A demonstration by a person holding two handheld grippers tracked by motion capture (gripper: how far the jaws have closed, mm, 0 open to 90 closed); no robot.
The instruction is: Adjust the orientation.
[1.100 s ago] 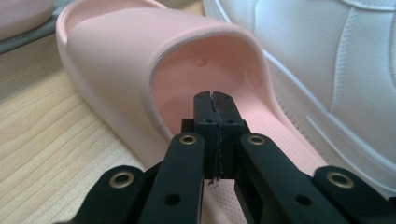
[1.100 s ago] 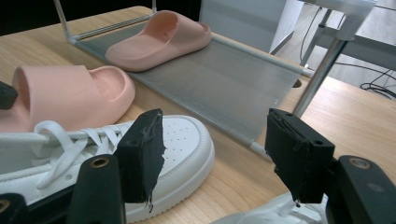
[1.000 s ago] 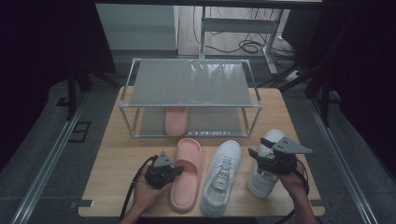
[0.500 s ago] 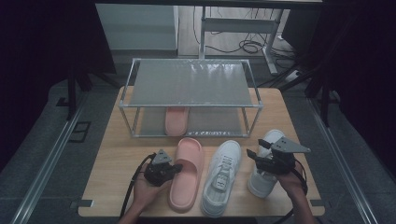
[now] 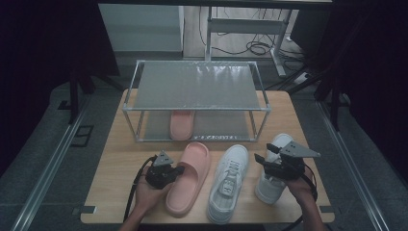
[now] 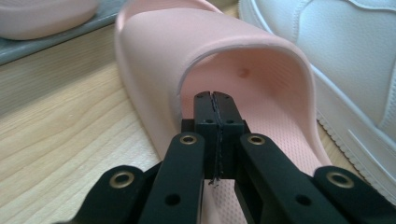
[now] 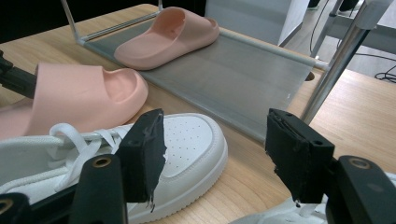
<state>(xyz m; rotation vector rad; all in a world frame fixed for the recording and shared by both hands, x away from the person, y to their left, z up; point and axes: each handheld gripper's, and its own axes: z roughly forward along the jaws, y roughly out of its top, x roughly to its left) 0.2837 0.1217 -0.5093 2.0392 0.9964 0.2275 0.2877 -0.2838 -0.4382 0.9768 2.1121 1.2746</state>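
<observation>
— High view: your left gripper (image 5: 179, 170) lies low at the pink slipper (image 5: 190, 174) on the table (image 5: 115, 163), hand behind it. And its jaws?

— Pressed together, empty, tips inside the slipper's opening (image 6: 261, 121).

— And your right gripper (image 5: 262, 161)?

— Held over the outer white sneaker (image 5: 272, 178), jaws spread wide on nothing.

Two pink slippers: one (image 5: 188, 175) just beside the left gripper (image 5: 179, 169), one (image 5: 182, 124) beyond it in the rack (image 5: 197, 86). Two white sneakers (image 5: 229, 182) (image 5: 272, 171). One rack. Two grippers, the right (image 5: 262, 161) over a sneaker.
</observation>
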